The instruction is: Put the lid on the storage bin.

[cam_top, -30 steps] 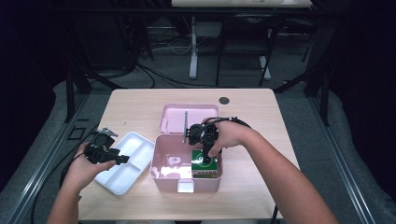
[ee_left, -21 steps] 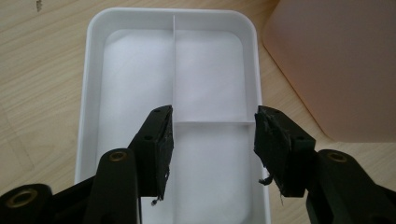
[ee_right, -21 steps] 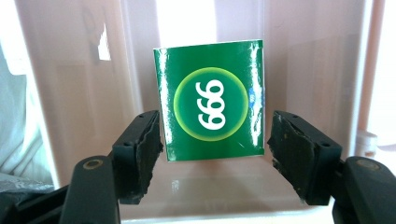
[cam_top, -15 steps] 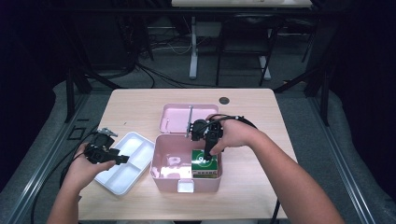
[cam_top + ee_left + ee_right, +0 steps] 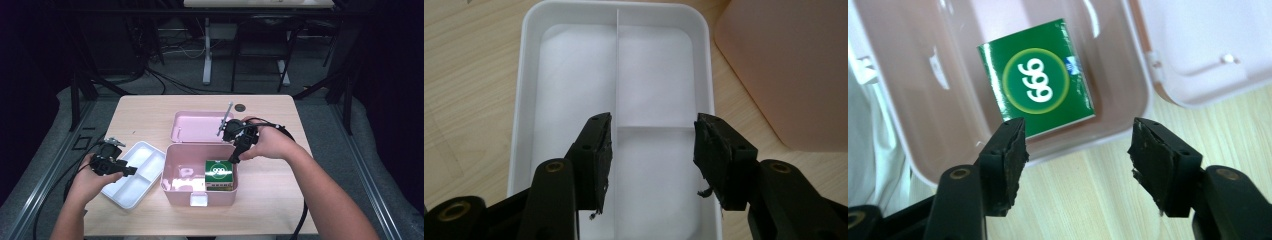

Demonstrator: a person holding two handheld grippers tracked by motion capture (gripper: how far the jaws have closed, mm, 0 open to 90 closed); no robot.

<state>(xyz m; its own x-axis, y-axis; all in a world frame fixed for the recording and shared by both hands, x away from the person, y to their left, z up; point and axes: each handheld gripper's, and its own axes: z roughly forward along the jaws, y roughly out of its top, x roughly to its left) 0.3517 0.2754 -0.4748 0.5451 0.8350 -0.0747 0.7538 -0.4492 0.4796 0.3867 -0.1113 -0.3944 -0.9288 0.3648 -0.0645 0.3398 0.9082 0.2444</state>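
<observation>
the right gripper (image 5: pixel 1075 150) hangs wide above the green box (image 5: pixel 1036 77) inside the pink case (image 5: pixel 172 182). the left gripper (image 5: pixel 653 150) gapes over the white tray (image 5: pixel 524 90).

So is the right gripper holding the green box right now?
No, in the right gripper view the right gripper has its jaws open and empty above the green box, which lies inside the pink case.

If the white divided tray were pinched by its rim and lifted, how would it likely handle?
The white tray looks like thin moulded plastic, so probably light and slightly flexible at a one-sided pinch. Its smooth glossy rim may slip between pads. Sitting flat on the table with nothing visible inside, it would likely slide, not tip, when nudged.
</observation>
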